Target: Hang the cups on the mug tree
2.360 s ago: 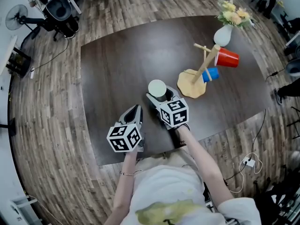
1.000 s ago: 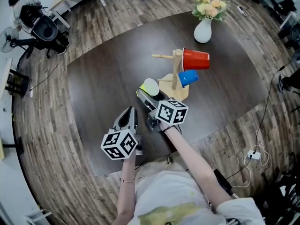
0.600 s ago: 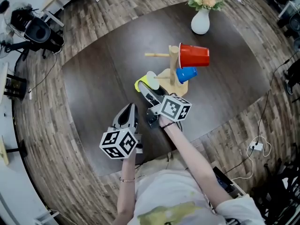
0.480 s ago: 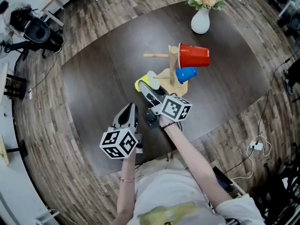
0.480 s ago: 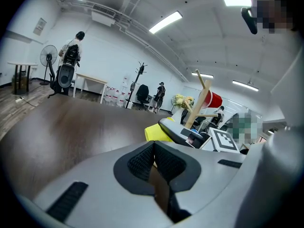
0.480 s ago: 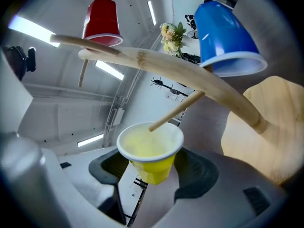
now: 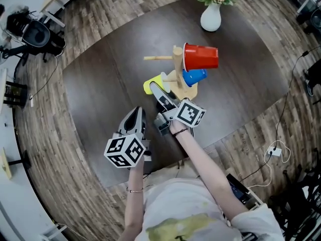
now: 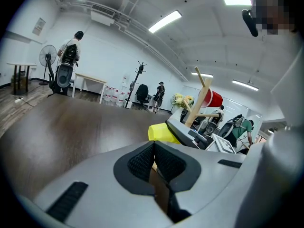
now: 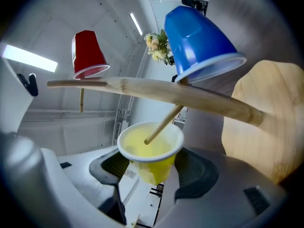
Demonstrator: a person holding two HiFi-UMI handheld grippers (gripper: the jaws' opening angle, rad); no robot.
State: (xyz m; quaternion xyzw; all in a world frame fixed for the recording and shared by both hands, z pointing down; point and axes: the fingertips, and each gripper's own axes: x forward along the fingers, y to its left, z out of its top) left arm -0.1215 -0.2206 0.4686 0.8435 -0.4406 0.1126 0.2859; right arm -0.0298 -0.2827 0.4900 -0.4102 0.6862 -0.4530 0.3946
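- Our right gripper [image 7: 161, 92] has its fingers [image 9: 110, 167] clamped on the yellow plastic cup [image 7: 152, 86], one finger on each side of the cup's body, so it's up off the table.
- That cup is tipped over sideways, with its open mouth facing the wooden mug tree [image 7: 176, 64].
- In the right gripper view, a thin wooden peg [image 9: 164, 121] shows its tip right inside the cup's rim.
- A red plastic cup [image 7: 200, 57] hangs high on the tree, and a smaller blue plastic cup [image 7: 193, 77] hangs just under it on the same side.
- In the head view, one long wooden peg [image 7: 158, 58] sticks out to the left, on the other side of the pole from those two cups.
- The tree stands on a pale wooden base [image 7: 188, 90] on the dark brown table [image 7: 100, 84].
- Our left gripper [image 7: 136, 119] hangs over the near part of the table, apart from the tree. Its fingers [image 8: 141, 163] are pressed together with nothing between them.
- A white vase of flowers [image 7: 210, 18] sits at the far side of the table, well apart from the tree.
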